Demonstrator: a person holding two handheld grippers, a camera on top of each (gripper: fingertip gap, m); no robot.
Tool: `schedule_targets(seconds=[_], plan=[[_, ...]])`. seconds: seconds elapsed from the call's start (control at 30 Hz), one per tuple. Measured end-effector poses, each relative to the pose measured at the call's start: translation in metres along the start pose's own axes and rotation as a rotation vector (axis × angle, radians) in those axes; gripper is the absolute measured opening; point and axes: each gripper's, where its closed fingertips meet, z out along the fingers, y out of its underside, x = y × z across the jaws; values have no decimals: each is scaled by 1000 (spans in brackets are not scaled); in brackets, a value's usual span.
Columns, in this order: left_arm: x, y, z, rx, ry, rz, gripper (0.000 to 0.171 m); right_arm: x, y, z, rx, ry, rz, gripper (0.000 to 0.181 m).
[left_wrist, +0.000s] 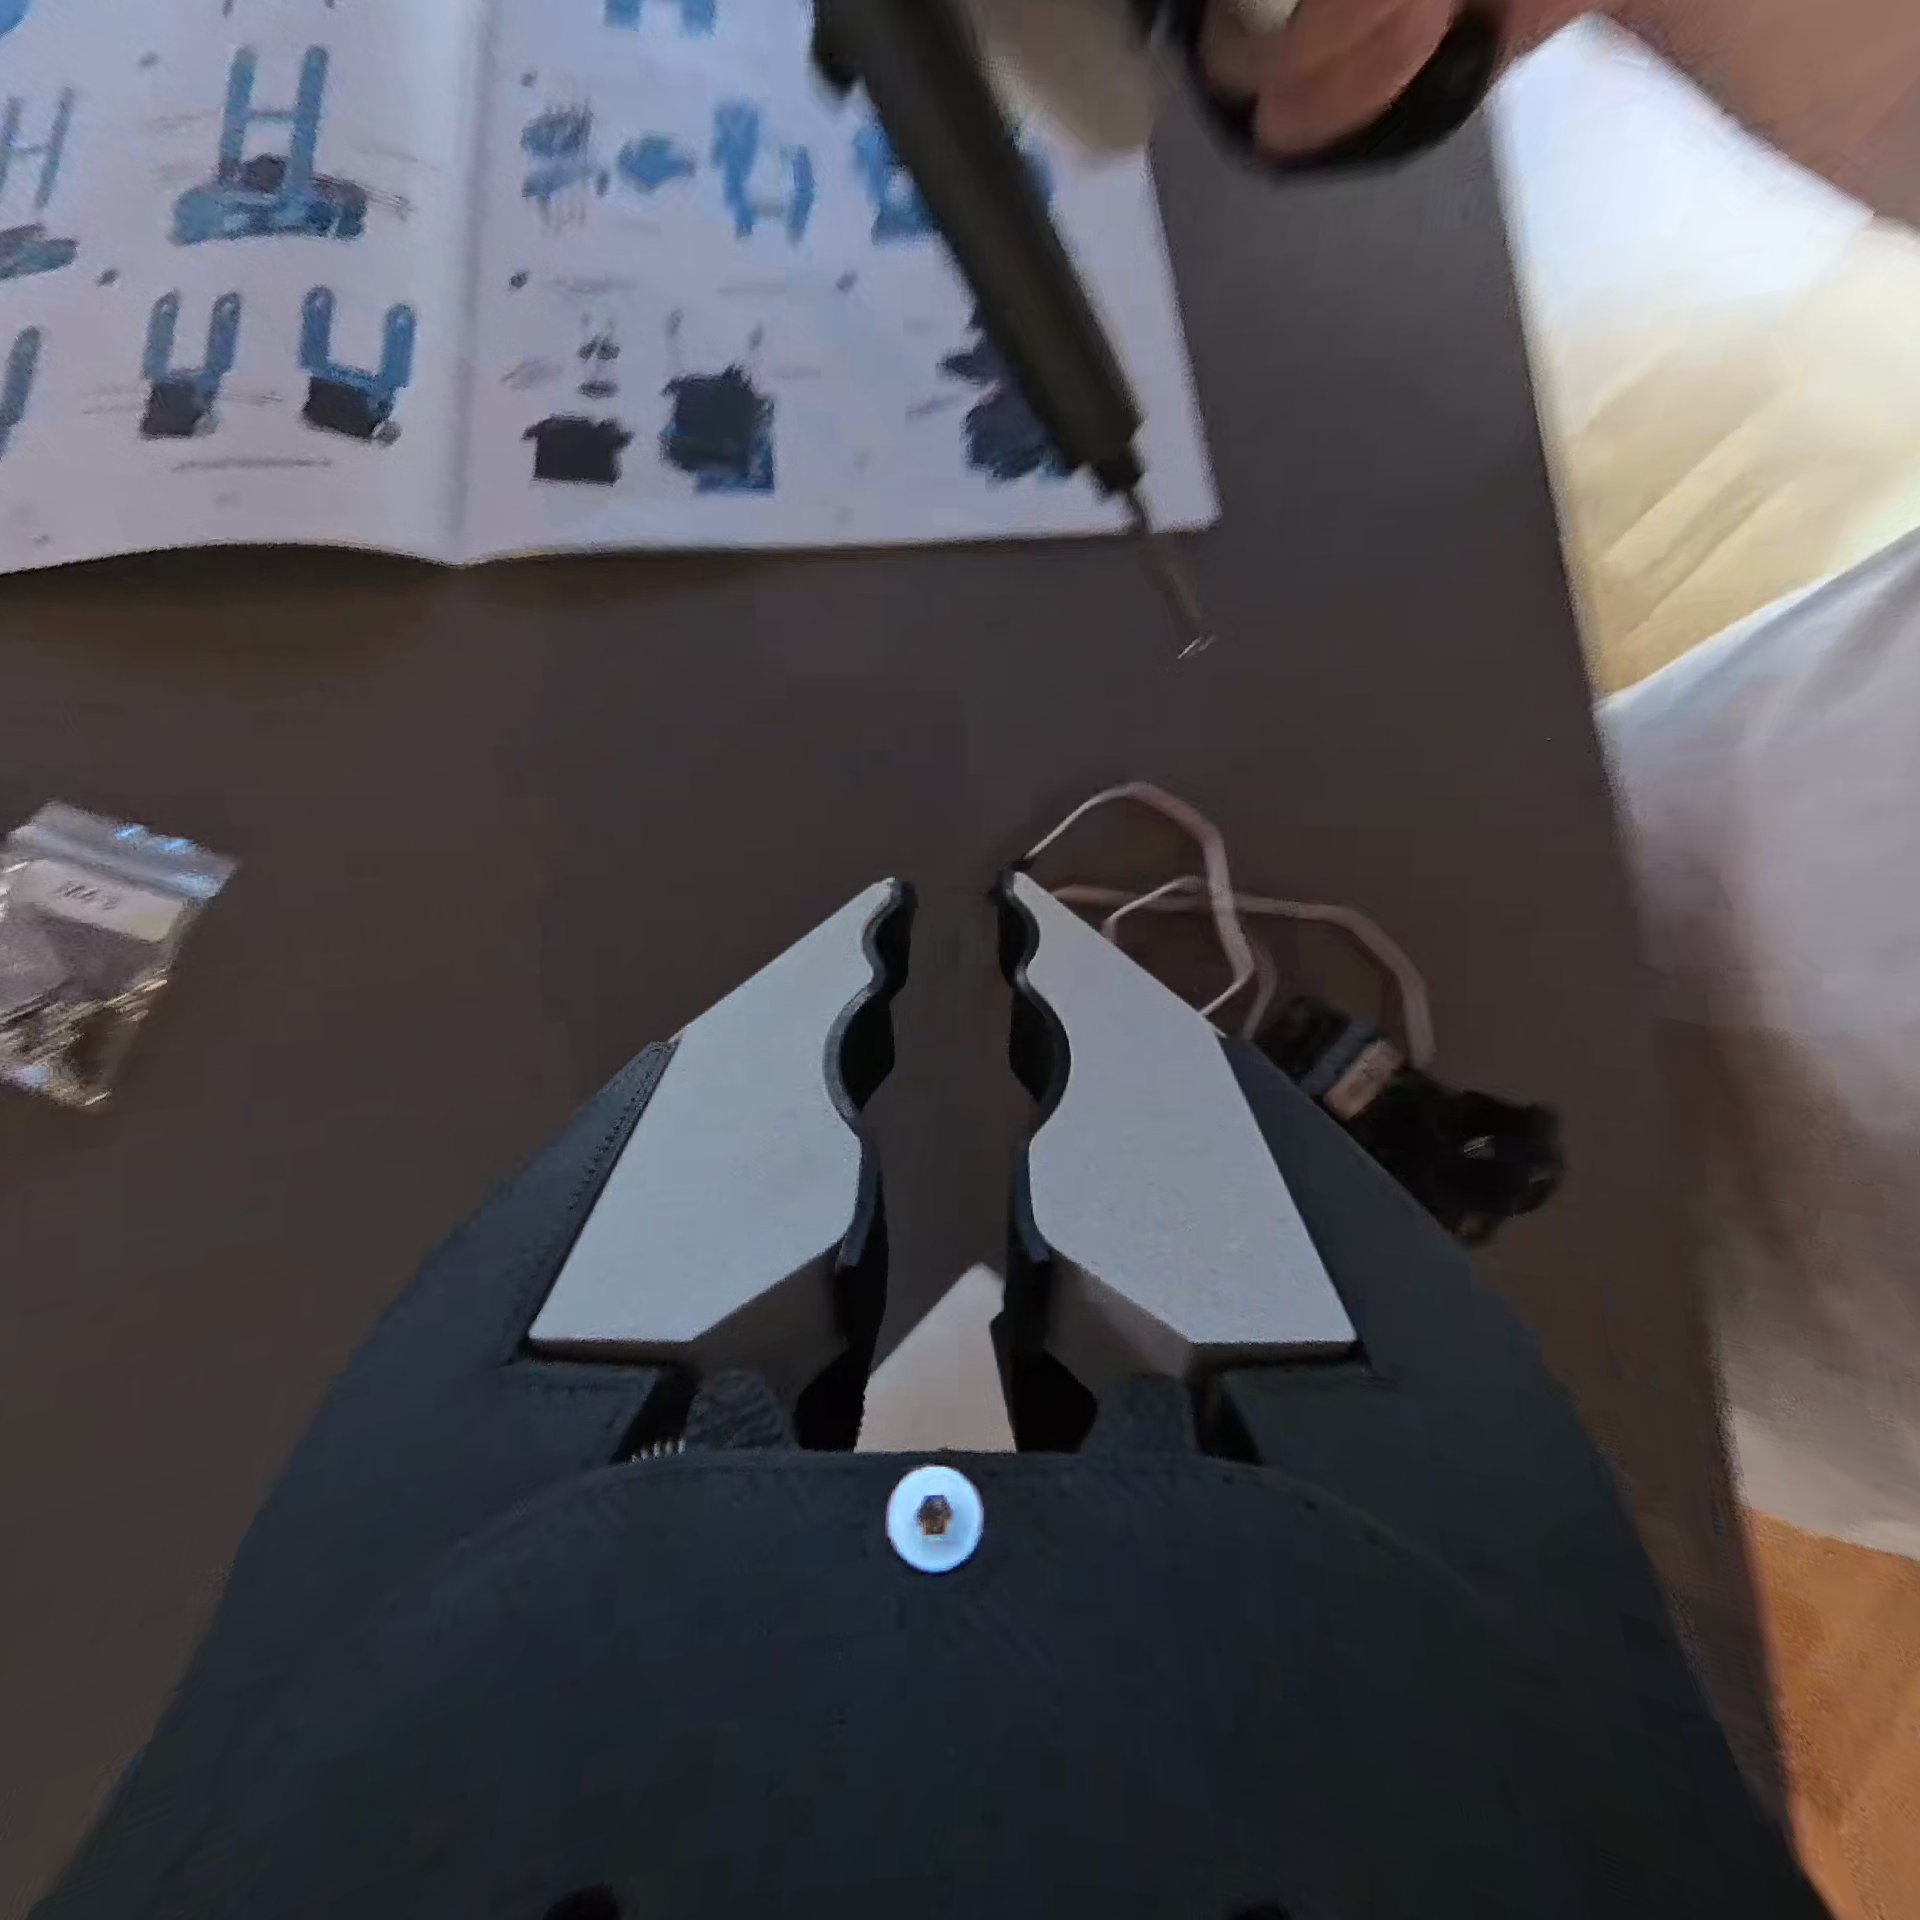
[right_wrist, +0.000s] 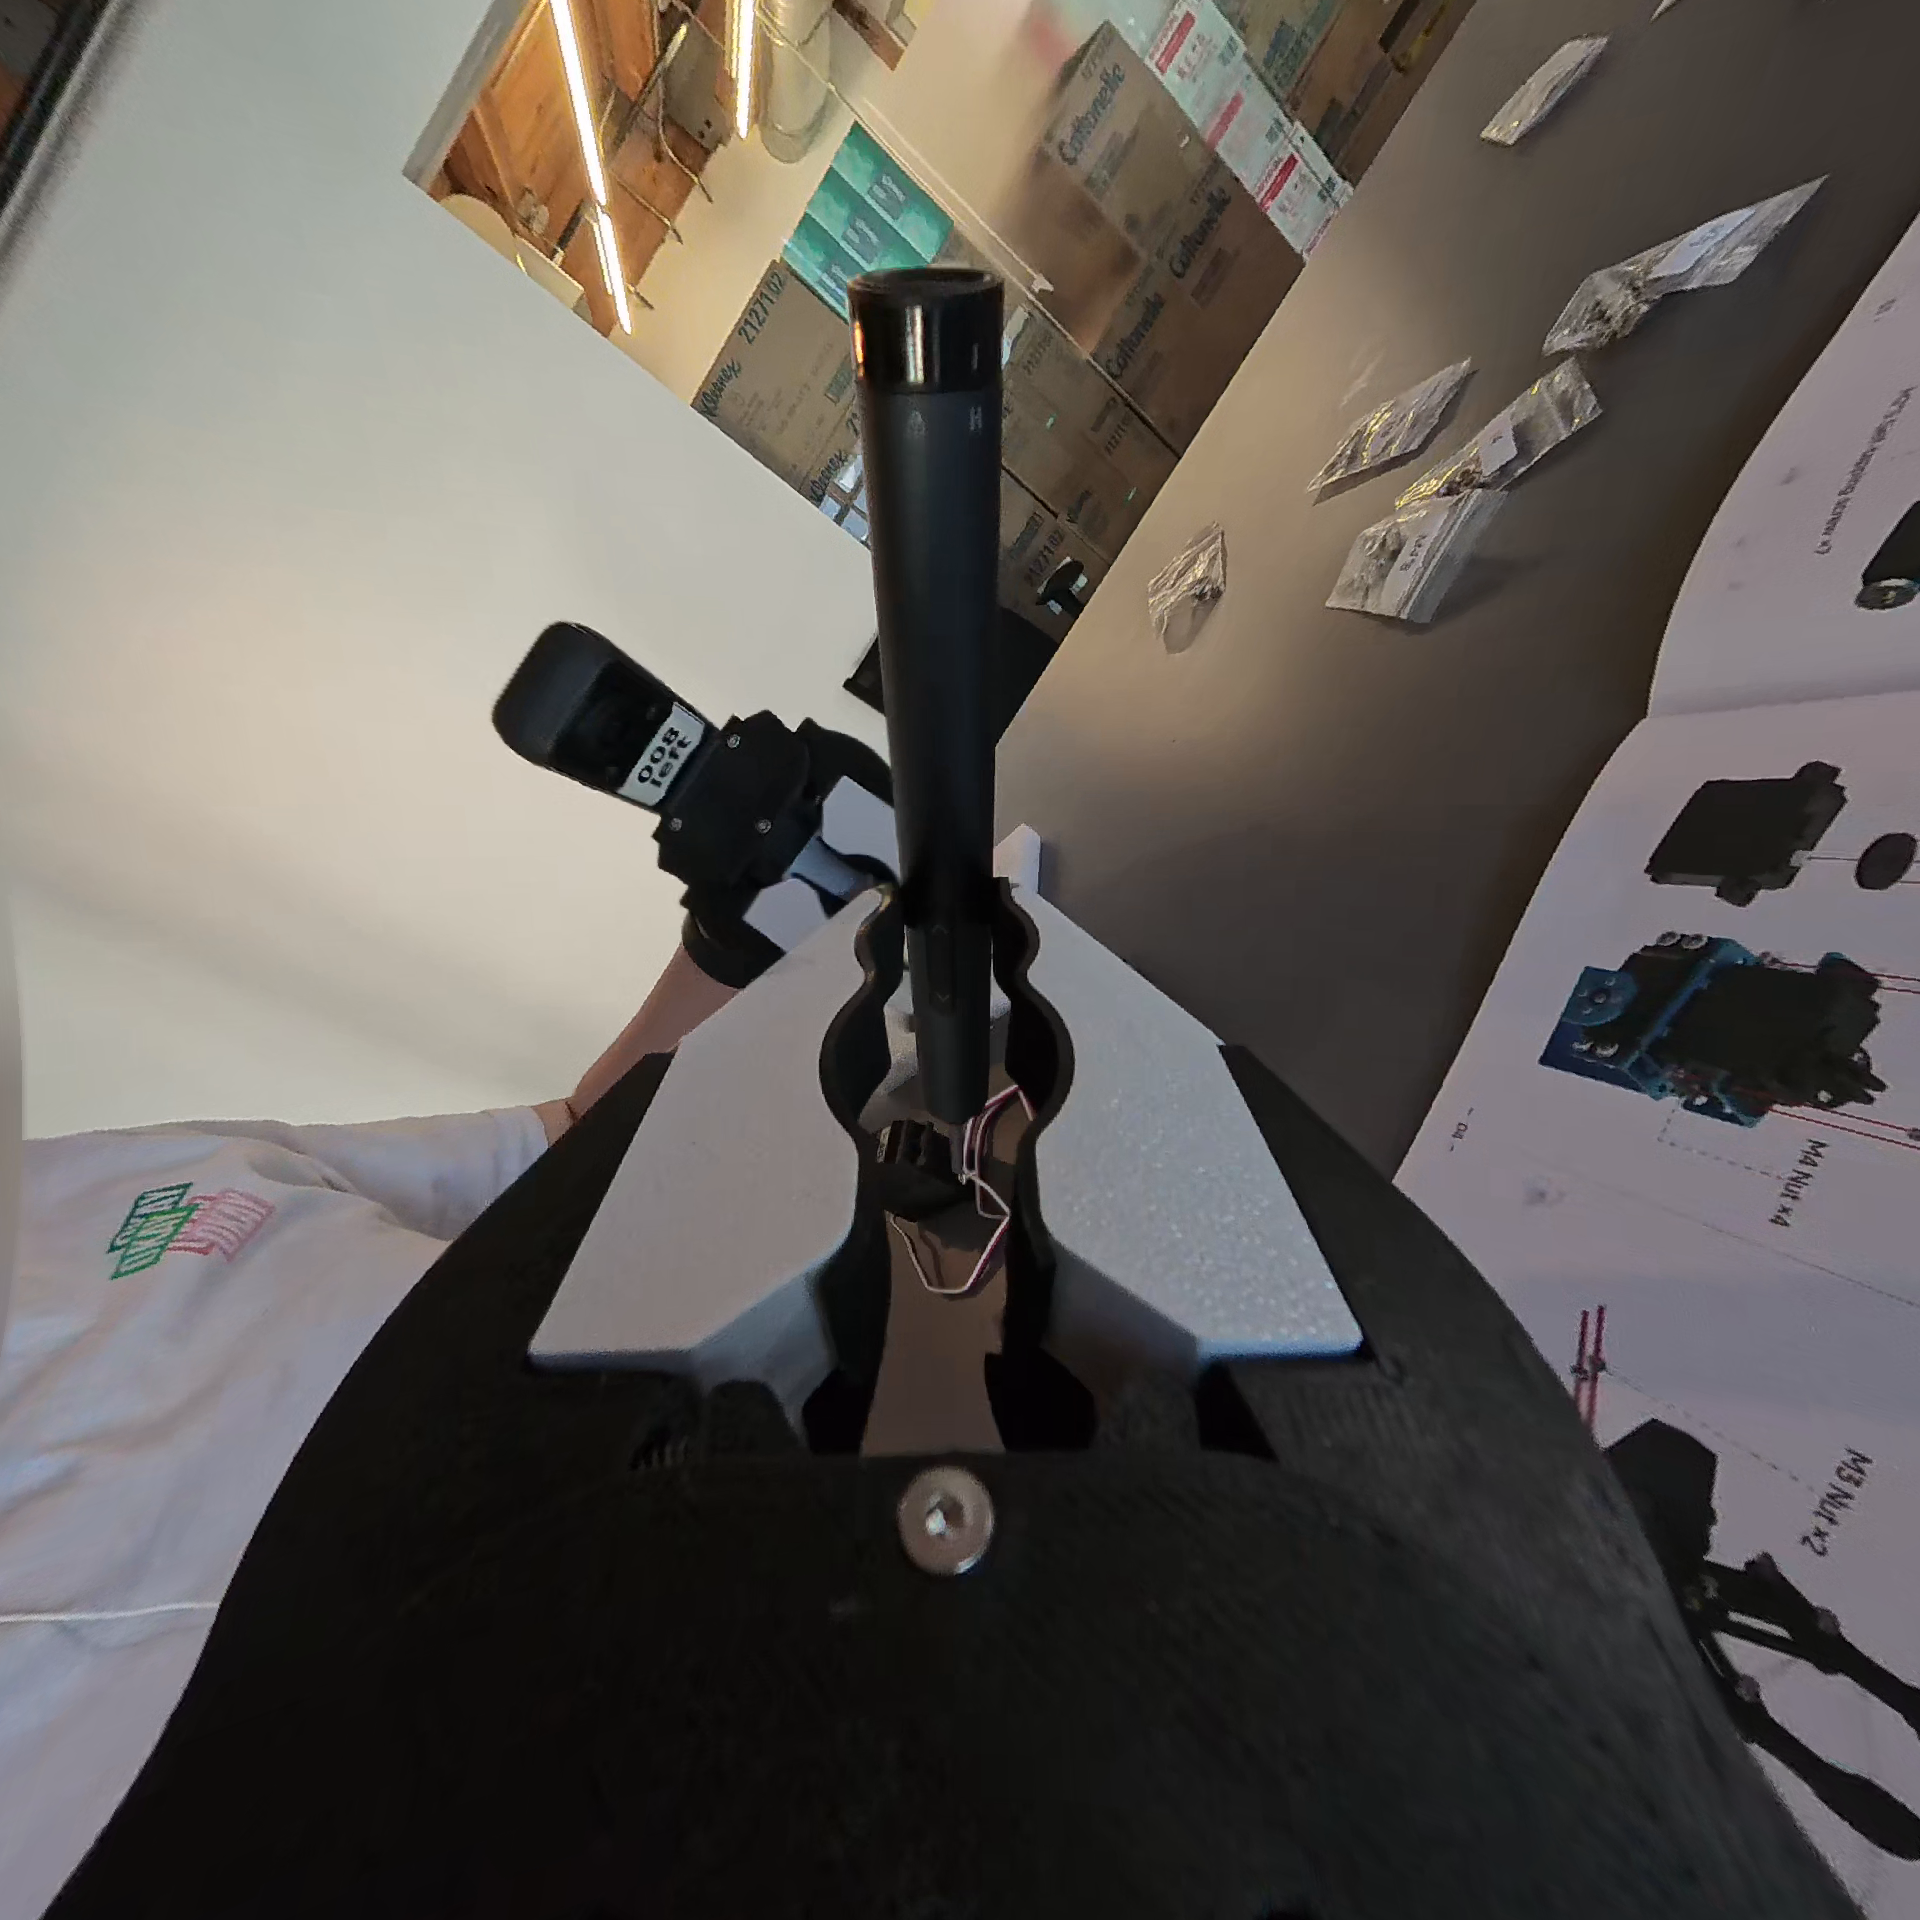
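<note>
Right gripper (right_wrist: 940, 914) is clamped on a dark pen-style screwdriver (right_wrist: 930, 623), bit end down. In the left wrist view the bit (left_wrist: 1174, 592) hangs ahead of the left gripper (left_wrist: 954, 894), clear of the counter (left_wrist: 623, 779). Left gripper is slightly spread and empty. A black servo with wires (left_wrist: 1434, 1132) lies just right of it, ungripped. Manual (left_wrist: 520, 260) is open ahead; parts bag (left_wrist: 94, 945) sits to the left, not visibly opened.

Grey-brown table (left_wrist: 623, 779), white wall (right_wrist: 312, 468), stacked cardboard boxes (right_wrist: 1122, 239), ceiling strip lights (right_wrist: 587, 145)
</note>
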Motion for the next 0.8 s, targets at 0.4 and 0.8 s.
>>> schedule_targets(seconds=[0.4, 0.8], plan=[[-23, 36, -17, -318, -160, 470, 27, 3, -2, -4, -9, 10, -17, 15], [-23, 45, 11, -314, -68, 493, 16, 0, -2, -13, 5, 31, -35, 15]])
